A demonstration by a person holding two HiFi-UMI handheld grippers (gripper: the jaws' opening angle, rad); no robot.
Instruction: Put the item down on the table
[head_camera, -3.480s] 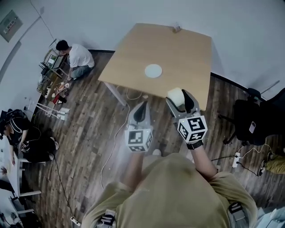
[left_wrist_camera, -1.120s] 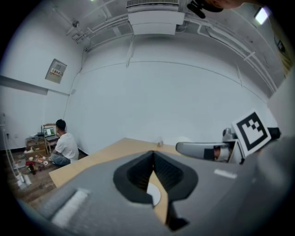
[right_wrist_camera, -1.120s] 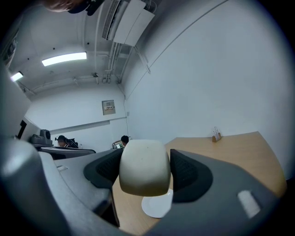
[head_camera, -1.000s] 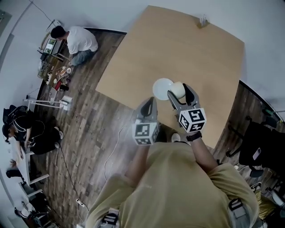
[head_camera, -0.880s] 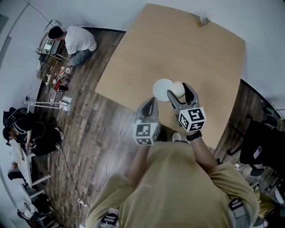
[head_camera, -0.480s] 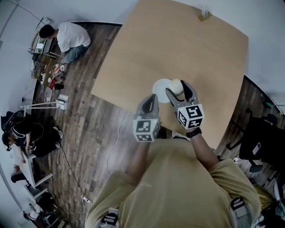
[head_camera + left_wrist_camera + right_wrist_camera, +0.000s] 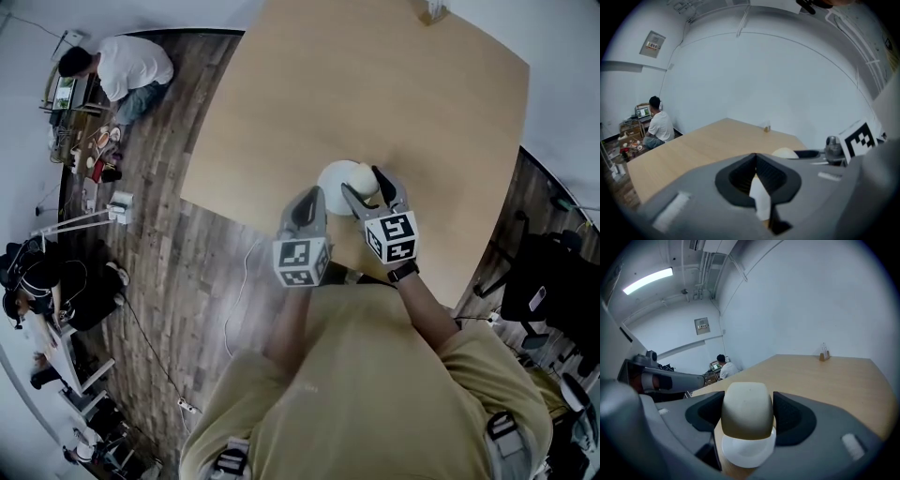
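Note:
A cream, rounded cup-like item [image 7: 747,408] is clamped between the two jaws of my right gripper [image 7: 748,418]. It hangs just above a white saucer [image 7: 748,452] that lies on the light wooden table [image 7: 375,84]. In the head view the item [image 7: 364,173] and the right gripper [image 7: 364,182] overlap the saucer's [image 7: 333,176] right side. My left gripper [image 7: 311,197] is shut and holds nothing, at the table's near edge beside the saucer. In the left gripper view its jaws meet [image 7: 755,161], and the item [image 7: 785,152] shows beyond them.
A small holder [image 7: 433,9] stands at the table's far edge. One person [image 7: 111,67] sits on the wooden floor at the far left, another [image 7: 30,289] lower left. A black chair [image 7: 544,281] stands to the right. A cable [image 7: 246,281] lies on the floor.
Both grippers have advanced from the table's near edge over the table. The right gripper, still holding the item, has come over the white saucer. The left gripper stayed shut.

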